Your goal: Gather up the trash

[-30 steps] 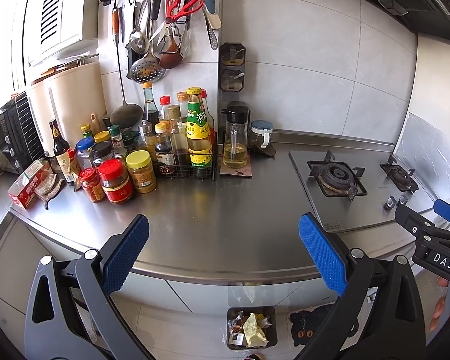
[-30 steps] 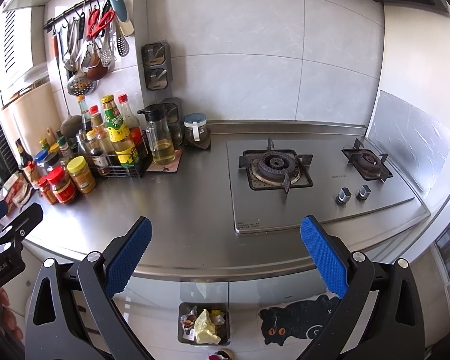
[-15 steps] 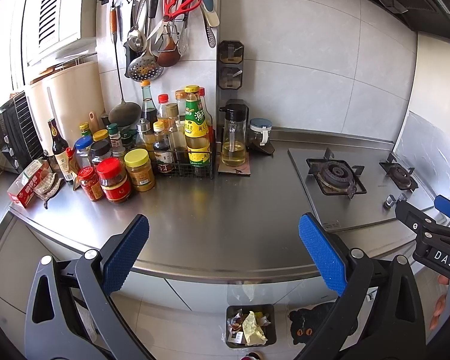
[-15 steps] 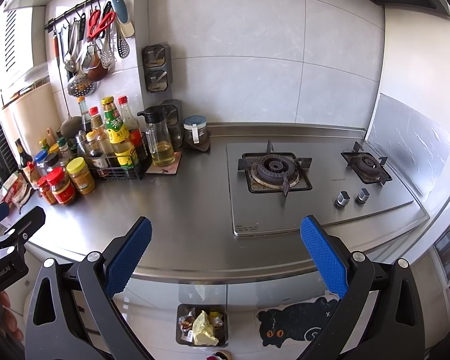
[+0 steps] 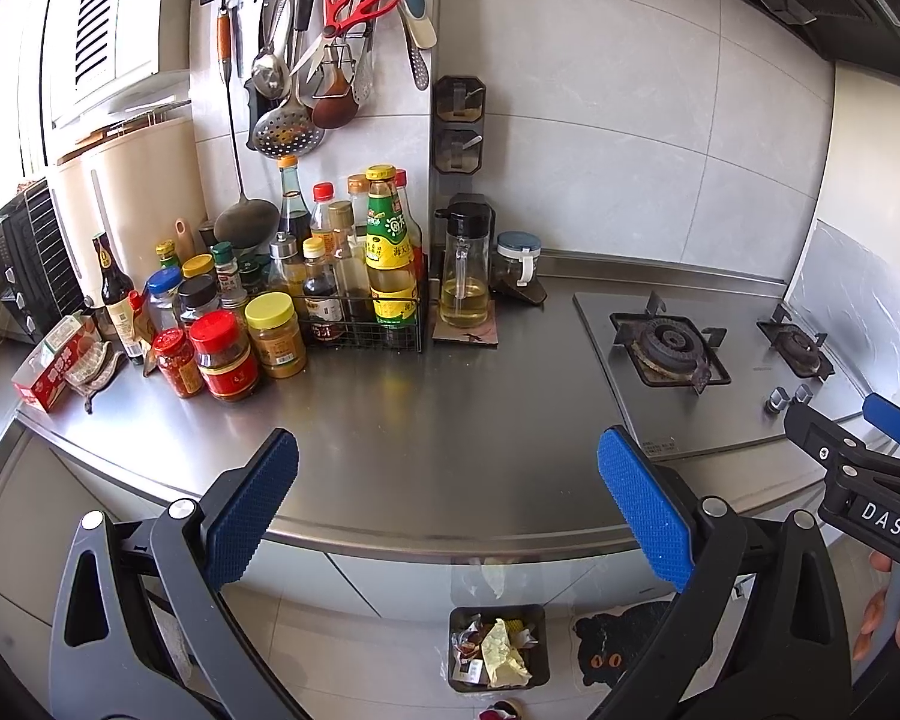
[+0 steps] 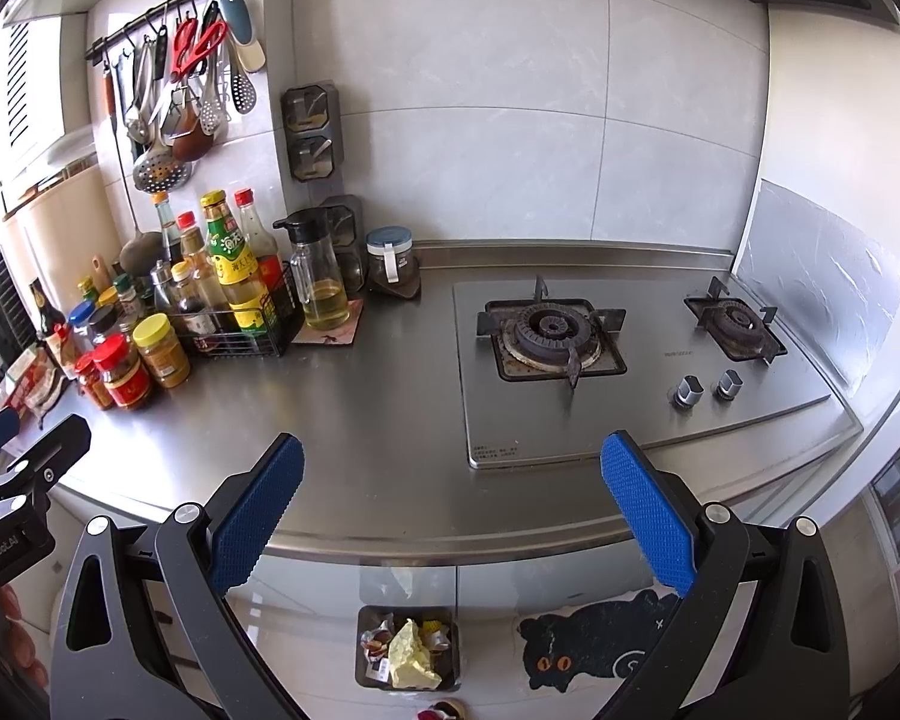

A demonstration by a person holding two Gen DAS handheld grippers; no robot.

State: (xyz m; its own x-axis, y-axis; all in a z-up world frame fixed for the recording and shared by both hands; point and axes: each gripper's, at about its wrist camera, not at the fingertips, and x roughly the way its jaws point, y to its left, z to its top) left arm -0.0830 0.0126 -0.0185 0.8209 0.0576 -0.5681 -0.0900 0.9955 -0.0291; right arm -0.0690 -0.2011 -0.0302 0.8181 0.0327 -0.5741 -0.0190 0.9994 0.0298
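1. Trash (image 5: 498, 651) lies heaped in a small dark bin (image 5: 540, 615) on the tiled floor, below the counter's front edge: crumpled yellow paper and shiny wrappers.
2. Steel counter (image 5: 426, 420) spans both views, with a two-burner gas hob (image 6: 624, 360) set into it.
3. Left gripper (image 5: 447, 516) hangs above the counter edge, its blue pads spread wide with nothing between them.
4. Right gripper (image 6: 450, 516) is likewise wide apart and holds nothing.
5. Cat-print mat (image 6: 588, 642) lies just beside the bin.
6. Sauce bottles and jars (image 5: 270, 300) crowd the counter's left end.
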